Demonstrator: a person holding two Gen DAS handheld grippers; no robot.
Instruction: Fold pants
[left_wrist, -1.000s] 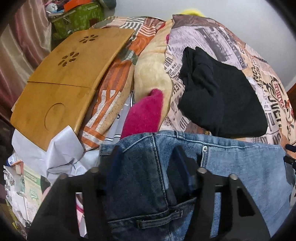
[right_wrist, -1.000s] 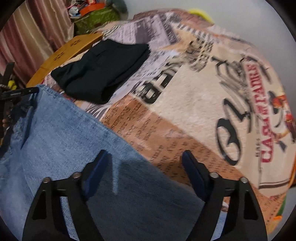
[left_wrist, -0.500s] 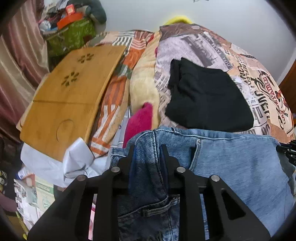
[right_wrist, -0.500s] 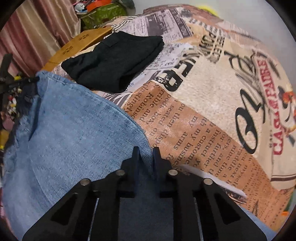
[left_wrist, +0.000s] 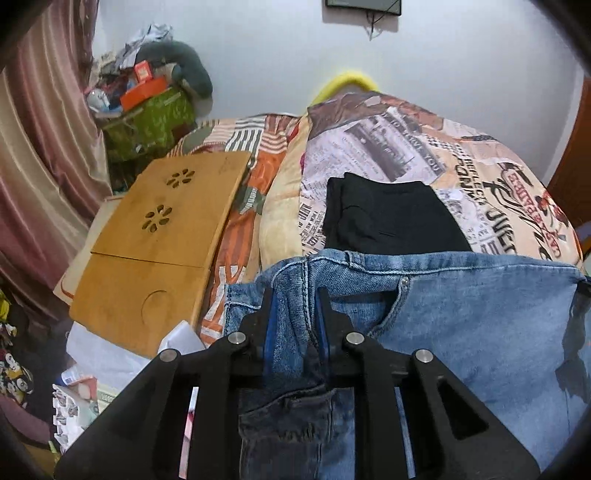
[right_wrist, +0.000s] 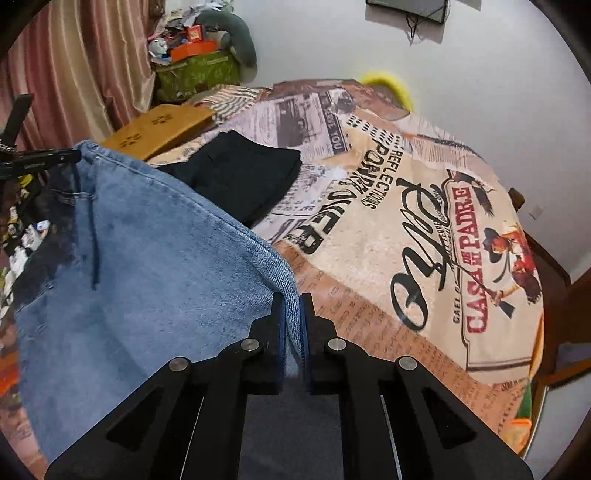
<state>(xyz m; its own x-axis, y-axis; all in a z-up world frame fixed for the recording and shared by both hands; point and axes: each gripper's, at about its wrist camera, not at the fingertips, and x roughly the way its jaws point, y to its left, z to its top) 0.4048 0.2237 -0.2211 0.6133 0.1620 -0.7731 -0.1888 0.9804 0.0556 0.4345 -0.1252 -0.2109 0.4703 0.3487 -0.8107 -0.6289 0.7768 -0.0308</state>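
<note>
Since the earlier frames both grippers have clamped onto the blue jeans (left_wrist: 461, 314) and lifted them, so the bed cover (right_wrist: 424, 206) sits lower in each view and the wall shows above it. The jeans, one pair, now hang stretched between the two tools in front of the bed cover, above its near edge and clear of it as far as I can see.

On the bed cover lies one folded black garment (left_wrist: 388, 218), just beyond the jeans' top hem. One wooden lap tray (left_wrist: 162, 236) rests off the cover's left side.

The left gripper (left_wrist: 295, 314) is clenched on a thick bunch of denim at the waistband, beside the seam. The right gripper (right_wrist: 291, 325) is pinched shut on the thin far edge of the denim. Two tools, one garment held.

The likely trouble, I judge, is on the right: that grip holds only a narrow edge of cloth, and the weight of the hanging denim could pull it free during the swing to fold. The bulky left bunch could also twist, leaving the fold crooked, or the jeans could drag the black garment out of place.
</note>
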